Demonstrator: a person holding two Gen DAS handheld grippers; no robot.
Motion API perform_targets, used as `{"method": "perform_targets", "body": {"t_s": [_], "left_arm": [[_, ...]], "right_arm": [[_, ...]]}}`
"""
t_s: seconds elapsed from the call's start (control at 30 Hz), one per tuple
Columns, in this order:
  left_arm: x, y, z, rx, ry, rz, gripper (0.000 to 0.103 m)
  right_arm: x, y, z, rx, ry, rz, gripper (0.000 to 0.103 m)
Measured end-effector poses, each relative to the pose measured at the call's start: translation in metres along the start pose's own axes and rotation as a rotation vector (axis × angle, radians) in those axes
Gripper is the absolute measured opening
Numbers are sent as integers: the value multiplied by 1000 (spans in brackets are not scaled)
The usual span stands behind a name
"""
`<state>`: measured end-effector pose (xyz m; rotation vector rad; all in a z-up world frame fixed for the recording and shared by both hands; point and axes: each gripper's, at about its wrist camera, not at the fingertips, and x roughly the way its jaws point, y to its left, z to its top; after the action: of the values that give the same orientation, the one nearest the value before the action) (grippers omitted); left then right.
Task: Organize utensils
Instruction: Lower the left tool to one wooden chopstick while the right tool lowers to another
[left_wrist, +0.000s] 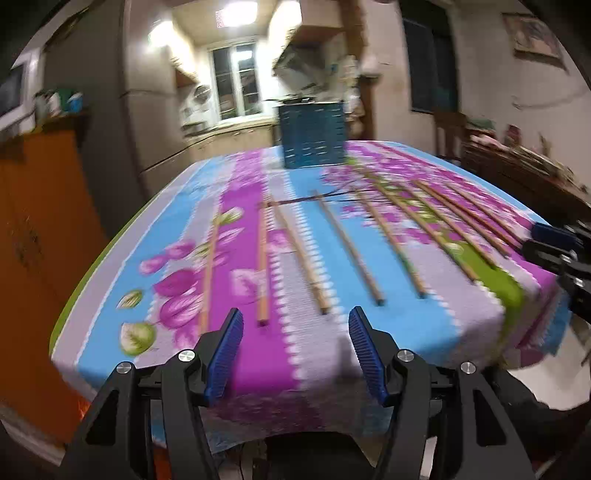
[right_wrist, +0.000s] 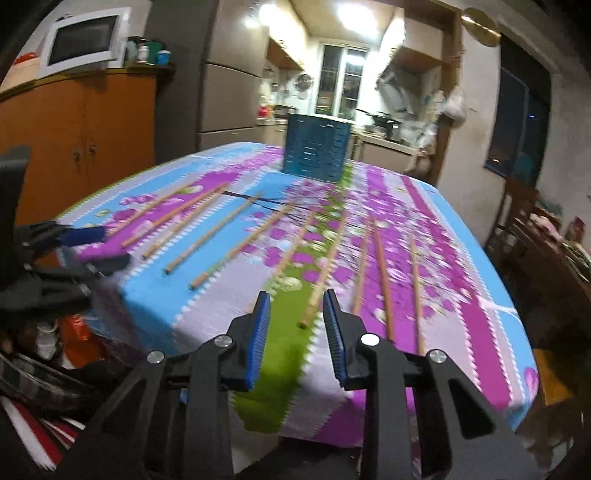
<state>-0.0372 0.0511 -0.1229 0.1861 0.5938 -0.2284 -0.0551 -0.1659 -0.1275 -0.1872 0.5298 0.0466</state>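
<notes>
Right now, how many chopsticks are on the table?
About 10; blur makes this uncertain. The chopsticks lie side by side across the tablecloth, in front of the blue basket. The basket may hide more.

Bright ceiling lights (left_wrist: 236, 13) glare at top; motion blur throughout; fisheye bending, dark vignette at edges.

The right gripper (right_wrist: 296, 301) hangs at the near edge of the worktop (right_wrist: 480, 325), jaws apart and empty. Just beyond them lies one wooden chopstick (right_wrist: 325, 275) among a row of chopsticks. A blue basket (right_wrist: 317, 149) stands upright far behind the row. The left gripper (right_wrist: 98, 247) shows left of the row.
</notes>
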Motion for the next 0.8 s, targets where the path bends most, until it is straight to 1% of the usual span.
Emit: {"method": "perform_targets", "body": {"t_s": [0.07, 0.13, 0.2, 0.3, 0.37, 0.4, 0.5, 0.57, 0.6, 0.63, 0.77, 0.8], "left_arm": [[5, 5, -1, -4, 12, 38, 61], [8, 10, -2, -14, 15, 39, 59], [11, 11, -1, -19, 12, 31, 52], [14, 10, -1, -5, -2, 27, 48], [18, 12, -1, -5, 2, 31, 46], [20, 14, -1, -10, 5, 29, 45], [22, 19, -3, -23, -5, 4, 31], [24, 21, -3, -42, -14, -28, 15], [24, 20, -3, -42, -18, -22, 12], [24, 19, -4, -37, -26, -19, 10], [23, 20, -6, -48, -44, -22, 9], [24, 20, -6, -52, -46, -25, 9]], "right_arm": [[-2, -6, -4, 11, -3, -26, 28], [-3, -11, -6, 14, 2, -46, 28], [-2, -14, -8, 9, 11, -62, 28], [1, -15, -10, 9, 27, -69, 28], [2, -17, -11, 9, 36, -76, 28], [2, -18, -12, 8, 38, -81, 26], [4, -21, -13, 22, 48, -80, 19], [10, -15, -12, 17, 55, -65, 15], [12, -12, -13, 11, 59, -58, 15], [13, -11, -12, 11, 62, -58, 15], [22, -12, -12, 38, 73, -121, 15], [25, -12, -11, 39, 81, -125, 15]]}}
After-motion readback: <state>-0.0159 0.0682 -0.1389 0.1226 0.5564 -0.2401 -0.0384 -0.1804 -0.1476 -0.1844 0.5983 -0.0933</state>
